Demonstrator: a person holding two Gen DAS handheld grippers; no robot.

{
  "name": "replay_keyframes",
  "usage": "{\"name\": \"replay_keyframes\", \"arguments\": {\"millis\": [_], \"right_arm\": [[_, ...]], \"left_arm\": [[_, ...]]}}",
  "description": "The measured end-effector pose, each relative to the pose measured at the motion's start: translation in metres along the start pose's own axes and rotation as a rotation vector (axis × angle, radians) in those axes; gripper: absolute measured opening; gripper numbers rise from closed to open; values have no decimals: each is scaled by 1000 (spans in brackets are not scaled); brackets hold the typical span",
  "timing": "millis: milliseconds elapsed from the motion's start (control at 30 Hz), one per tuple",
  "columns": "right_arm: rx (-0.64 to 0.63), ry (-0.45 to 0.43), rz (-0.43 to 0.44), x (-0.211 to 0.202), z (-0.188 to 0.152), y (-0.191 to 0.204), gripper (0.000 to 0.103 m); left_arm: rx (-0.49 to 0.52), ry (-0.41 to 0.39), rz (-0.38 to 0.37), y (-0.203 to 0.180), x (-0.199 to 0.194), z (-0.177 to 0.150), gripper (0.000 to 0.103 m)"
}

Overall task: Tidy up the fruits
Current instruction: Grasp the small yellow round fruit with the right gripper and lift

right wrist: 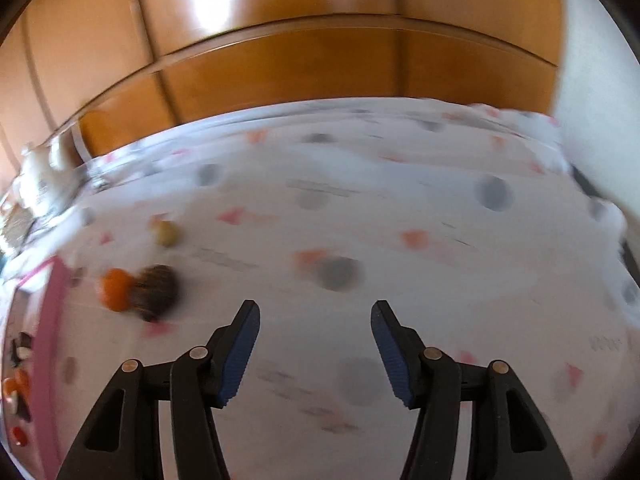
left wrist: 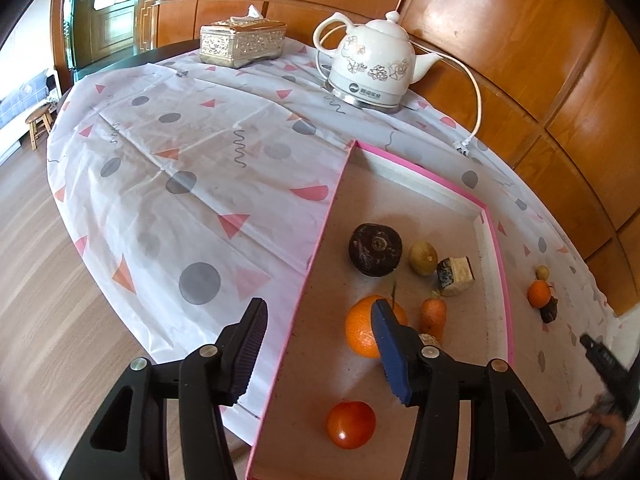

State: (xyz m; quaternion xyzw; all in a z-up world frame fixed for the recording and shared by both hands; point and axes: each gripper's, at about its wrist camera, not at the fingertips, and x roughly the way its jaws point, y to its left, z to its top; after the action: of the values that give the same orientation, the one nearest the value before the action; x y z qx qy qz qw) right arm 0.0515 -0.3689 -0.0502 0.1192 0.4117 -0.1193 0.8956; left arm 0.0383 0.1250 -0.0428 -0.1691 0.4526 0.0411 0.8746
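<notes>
A pink-rimmed cardboard box point(left wrist: 440, 182) lies on the patterned tablecloth. Inside it are a dark round fruit point(left wrist: 375, 249), a small green-yellow fruit point(left wrist: 423, 258), a cut chunk point(left wrist: 454, 275), an orange point(left wrist: 366, 332), a carrot point(left wrist: 433, 317) and a tomato point(left wrist: 351, 425). My left gripper point(left wrist: 320, 334) is open and empty above the box's left wall. On the cloth right of the box lie a small orange point(left wrist: 539, 293), a dark fruit point(left wrist: 549, 309) and a small yellow fruit point(left wrist: 542, 272). The blurred right wrist view shows them as the orange point(right wrist: 114, 290), dark fruit point(right wrist: 158, 292) and yellow fruit point(right wrist: 166, 233), left of my open, empty right gripper point(right wrist: 316, 336).
A white electric kettle point(left wrist: 372, 68) with its cord point(left wrist: 476, 108) and a silver tissue box point(left wrist: 242, 42) stand at the table's far side. Wooden wall panels point(left wrist: 520, 40) run behind. The table's left edge drops to wood floor point(left wrist: 44, 280). The box's pink wall point(right wrist: 48, 340) shows at left.
</notes>
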Motion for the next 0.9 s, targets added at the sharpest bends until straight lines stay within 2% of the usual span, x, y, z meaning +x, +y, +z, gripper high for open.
{"name": "replay_keyframes", "arguments": {"millis": [100, 300, 467, 533, 633, 700, 767, 900], "right_arm": [[-46, 13, 70, 11, 14, 29, 53], [-90, 46, 166, 35, 40, 75, 53], [-98, 89, 185, 65, 55, 99, 53], [-96, 105, 183, 76, 59, 106, 48], [-96, 135, 177, 93, 64, 114, 47], [-105, 178, 164, 105, 63, 116, 39], [-126, 153, 144, 106, 65, 117, 25], [-116, 123, 174, 92, 69, 108, 25]], "left_arm": [[-4, 0, 8, 2, 1, 1, 55], [-12, 8, 25, 5, 5, 2, 55], [-32, 6, 36, 9, 4, 3, 58], [-37, 6, 42, 10, 4, 3, 58], [-46, 8, 45, 13, 5, 4, 58], [-48, 9, 47, 13, 5, 4, 58], [-47, 8, 48, 13, 4, 4, 58], [-46, 3, 48, 11, 3, 3, 59]]}}
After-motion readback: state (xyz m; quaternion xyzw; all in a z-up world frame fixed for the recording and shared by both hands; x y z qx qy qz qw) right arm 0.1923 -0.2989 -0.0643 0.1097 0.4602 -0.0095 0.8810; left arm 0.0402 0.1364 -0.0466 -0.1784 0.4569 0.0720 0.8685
